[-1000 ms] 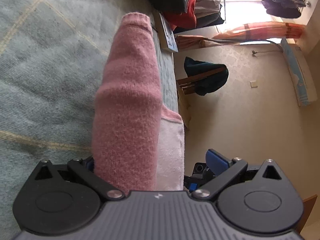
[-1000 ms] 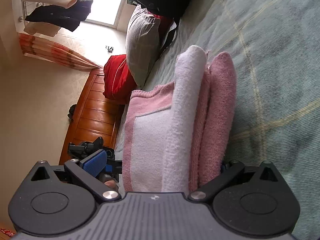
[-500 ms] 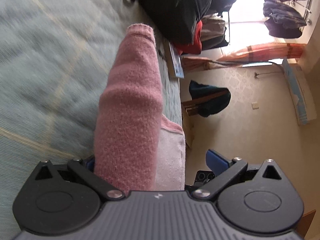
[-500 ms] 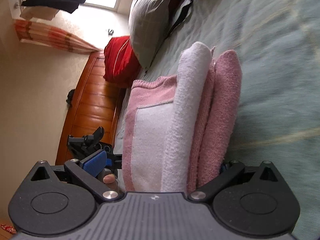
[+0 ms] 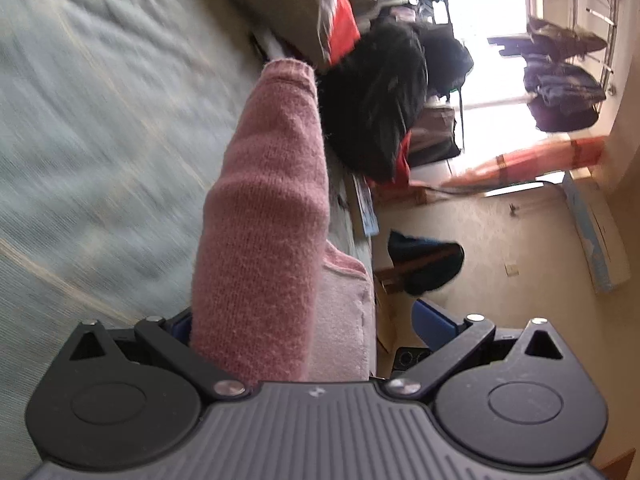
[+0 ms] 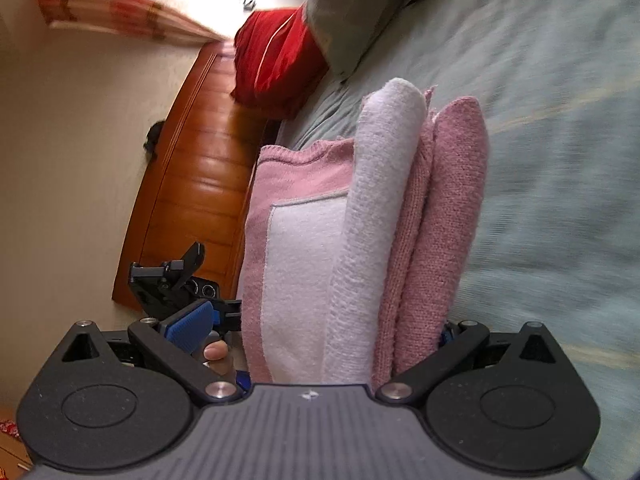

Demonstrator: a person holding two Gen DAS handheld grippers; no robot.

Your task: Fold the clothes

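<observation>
A folded pink sweater [image 5: 264,216] with a white panel [image 6: 304,280] lies as a thick stack between the fingers of both grippers, above the grey-green bedspread [image 5: 100,140]. My left gripper [image 5: 308,320] stands wide open around one end: one blue finger is hidden on the bed side of the stack, and the other finger [image 5: 434,320] is clear of it. My right gripper [image 6: 320,326] is open around the opposite end, its free blue pad [image 6: 192,320] apart from the cloth. The left gripper's body [image 6: 168,276] and a person's fingertip [image 6: 216,354] also show in the right wrist view.
A grey pillow [image 6: 340,12] and a red cushion [image 6: 276,60] lie at the wooden headboard [image 6: 192,184]. A black garment pile [image 5: 380,100] sits at the bed's edge. Beyond are a dark cloth on a chair [image 5: 424,264] and hanging clothes [image 5: 560,92] by the window.
Both grippers have swept along the bed toward the pillows with the folded sweater still between their fingers. The background is blurred, and the pillow and black pile are nearer.
</observation>
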